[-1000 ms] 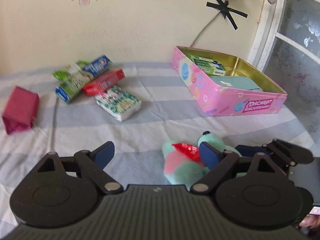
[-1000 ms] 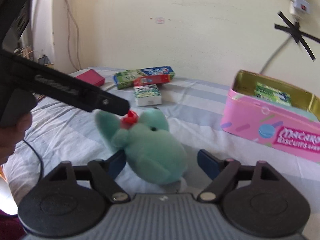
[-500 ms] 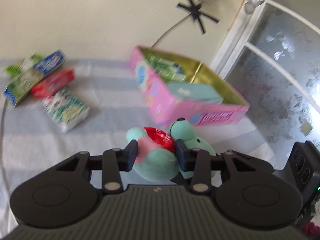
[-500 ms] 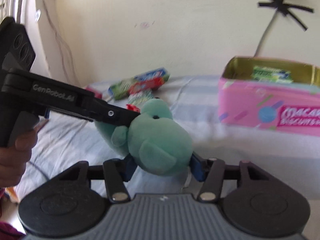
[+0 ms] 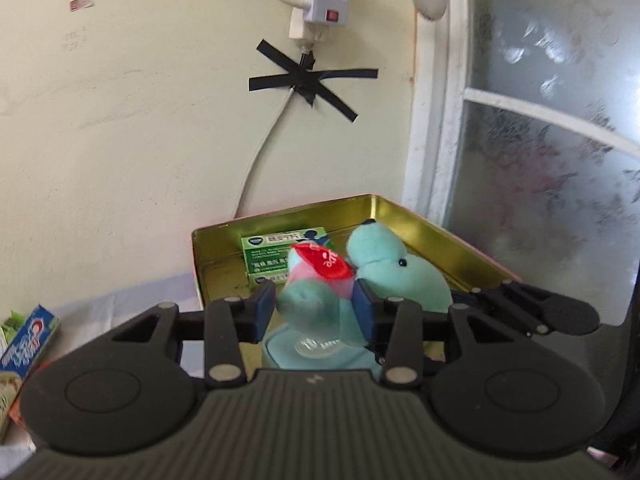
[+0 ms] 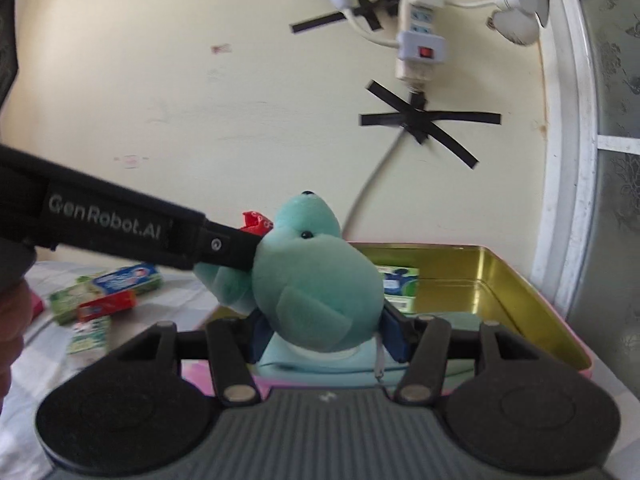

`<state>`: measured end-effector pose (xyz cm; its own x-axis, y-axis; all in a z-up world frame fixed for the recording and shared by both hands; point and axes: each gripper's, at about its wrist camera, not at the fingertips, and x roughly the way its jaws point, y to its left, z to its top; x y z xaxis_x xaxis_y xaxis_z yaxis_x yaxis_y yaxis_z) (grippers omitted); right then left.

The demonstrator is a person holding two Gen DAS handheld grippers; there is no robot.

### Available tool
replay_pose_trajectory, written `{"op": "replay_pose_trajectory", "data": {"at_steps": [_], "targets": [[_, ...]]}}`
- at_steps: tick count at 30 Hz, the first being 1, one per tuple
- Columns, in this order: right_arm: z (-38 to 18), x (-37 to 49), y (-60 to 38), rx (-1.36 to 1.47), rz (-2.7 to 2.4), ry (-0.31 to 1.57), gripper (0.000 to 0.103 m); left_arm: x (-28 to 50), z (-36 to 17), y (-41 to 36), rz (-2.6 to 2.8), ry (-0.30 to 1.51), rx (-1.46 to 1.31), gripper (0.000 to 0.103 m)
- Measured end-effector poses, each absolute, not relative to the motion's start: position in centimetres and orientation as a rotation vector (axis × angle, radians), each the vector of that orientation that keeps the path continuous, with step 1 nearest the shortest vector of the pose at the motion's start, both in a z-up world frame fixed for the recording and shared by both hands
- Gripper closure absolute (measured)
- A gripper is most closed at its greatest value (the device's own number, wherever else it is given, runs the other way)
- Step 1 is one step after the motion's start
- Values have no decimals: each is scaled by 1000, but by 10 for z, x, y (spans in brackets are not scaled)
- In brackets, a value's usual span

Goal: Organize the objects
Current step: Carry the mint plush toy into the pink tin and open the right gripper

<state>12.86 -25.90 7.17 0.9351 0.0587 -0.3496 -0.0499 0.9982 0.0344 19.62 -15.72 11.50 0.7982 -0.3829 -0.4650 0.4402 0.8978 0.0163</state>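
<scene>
A teal plush toy (image 5: 394, 276) with a pink belly and red heart is held by both grippers above the open pink biscuit tin (image 5: 448, 244). My left gripper (image 5: 314, 307) is shut on its body. My right gripper (image 6: 326, 330) is shut on its head end (image 6: 316, 280). The tin (image 6: 516, 292) has a gold inside and holds a green box (image 5: 280, 254) and a teal pouch (image 6: 320, 362) under the toy. The left gripper's arm (image 6: 120, 224) crosses the right wrist view from the left.
Toothpaste boxes (image 6: 120, 284) and a green-white packet (image 6: 90, 334) lie on the striped cloth to the left. One toothpaste box (image 5: 28, 340) shows at the left wrist view's edge. A wall with a taped cable and a window frame (image 5: 432, 120) stand right behind the tin.
Both grippers closed on the plush toy, lifted it off the cloth and carried it right, to above the open tin.
</scene>
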Motion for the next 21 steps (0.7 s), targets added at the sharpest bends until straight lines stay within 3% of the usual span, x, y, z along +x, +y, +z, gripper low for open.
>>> {"op": "replay_pose_trajectory", "data": {"at_steps": [2, 4, 5, 11, 21], "targets": [[66, 146, -265, 34, 36, 386, 43, 207, 111, -165, -373, 470, 160, 37], [59, 159, -270, 51, 0, 390, 29, 216, 106, -169, -304, 463, 196, 29], [56, 162, -272, 67, -12, 388, 24, 218, 104, -169, -281, 467, 207, 29], [51, 144, -283, 140, -7, 359, 20, 225, 95, -159, -154, 515, 240, 24], [64, 89, -278, 264, -8, 274, 19, 188, 99, -126, -101, 527, 214, 24]]}}
